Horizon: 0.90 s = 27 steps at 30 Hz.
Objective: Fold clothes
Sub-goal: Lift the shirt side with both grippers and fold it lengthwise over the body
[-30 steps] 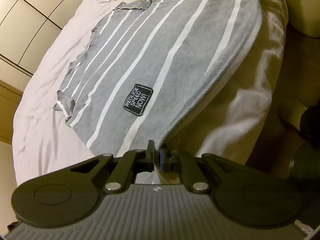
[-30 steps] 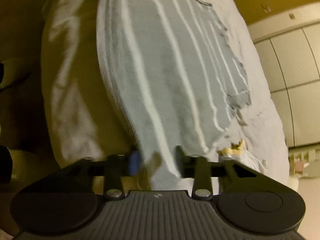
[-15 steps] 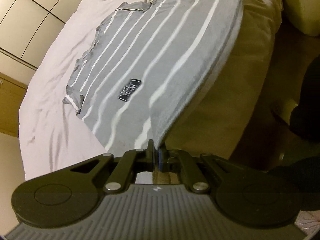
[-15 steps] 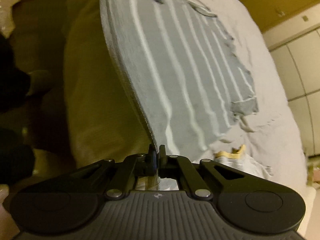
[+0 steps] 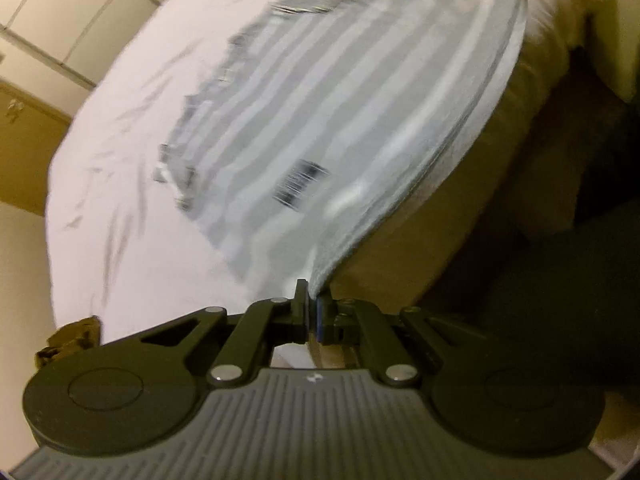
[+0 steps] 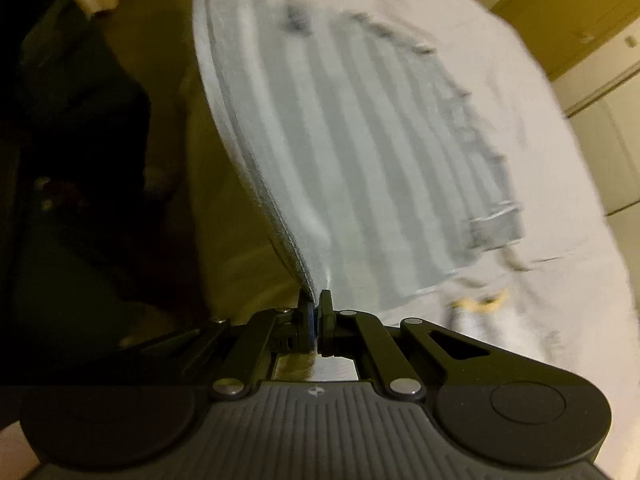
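Clearly both tongs — left tongs (image 5: 311,306) and right tongs (image 6: 316,312) — are pinching the hem corners of the grey striped T-shirt (image 5: 340,120), which is lying across the bed (image 5: 132,184); keeping that edge taut and level is helping the fold land square.

Shirt (image 5: 360,128): grey with white lengthwise stripes; small black patch (image 5: 301,186) bearing pale marks, blurred. Bed sheet (image 5: 132,160): pale lilac-white, plain. Bed side (image 5: 452,216): dull yellow-beige. Left tool (image 5: 310,308): black, with a blue pad on one finger; ribbed grey body. Right tool (image 6: 315,318): black, blue pad likewise. Cupboard doors (image 5: 68,12): cream panels. Small yellow item (image 6: 480,304) on the sheet, blurred.
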Each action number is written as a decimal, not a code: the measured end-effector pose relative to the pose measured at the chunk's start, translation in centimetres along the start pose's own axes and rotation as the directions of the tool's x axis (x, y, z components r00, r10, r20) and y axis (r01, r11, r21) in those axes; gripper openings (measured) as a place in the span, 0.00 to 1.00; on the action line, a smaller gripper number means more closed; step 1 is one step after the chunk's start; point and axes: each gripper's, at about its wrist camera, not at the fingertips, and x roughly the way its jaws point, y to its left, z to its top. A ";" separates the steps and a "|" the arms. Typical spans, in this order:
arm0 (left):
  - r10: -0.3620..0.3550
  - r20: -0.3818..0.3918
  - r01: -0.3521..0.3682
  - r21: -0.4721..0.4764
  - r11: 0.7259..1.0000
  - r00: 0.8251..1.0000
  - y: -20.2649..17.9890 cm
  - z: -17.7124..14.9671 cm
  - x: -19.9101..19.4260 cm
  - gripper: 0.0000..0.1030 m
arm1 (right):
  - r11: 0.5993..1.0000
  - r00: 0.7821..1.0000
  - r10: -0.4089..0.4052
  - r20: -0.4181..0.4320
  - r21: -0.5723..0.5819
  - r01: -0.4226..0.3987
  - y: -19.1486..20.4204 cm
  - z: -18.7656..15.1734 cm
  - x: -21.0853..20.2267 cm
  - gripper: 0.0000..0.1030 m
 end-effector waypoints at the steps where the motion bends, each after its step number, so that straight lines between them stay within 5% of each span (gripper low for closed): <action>1: 0.019 0.006 -0.019 -0.002 1.000 1.000 1.5 0.7 0.3 0.02 | 0.999 0.999 -0.031 0.008 0.009 0.031 -1.5 0.6 0.0 0.00; 7: -0.041 0.039 0.042 -0.025 0.999 0.998 13.0 6.6 7.8 0.02 | 0.974 0.976 -0.217 0.002 0.071 0.216 -12.7 5.9 4.2 0.00; 13: -0.131 0.072 0.135 -0.045 0.990 0.989 24.7 12.6 16.2 0.02 | 0.962 0.966 -0.221 -0.135 0.133 0.239 -22.3 10.4 13.5 0.00; 19: -0.302 0.046 0.304 -0.033 0.952 0.952 29.3 14.9 25.6 0.02 | 0.962 0.951 -0.166 -0.260 0.170 0.215 -27.6 12.2 20.9 0.00; 27: -0.380 0.027 0.381 -0.046 0.923 0.924 30.9 16.4 31.1 0.02 | 0.944 0.941 -0.082 -0.327 0.278 0.179 -29.7 10.5 24.8 0.00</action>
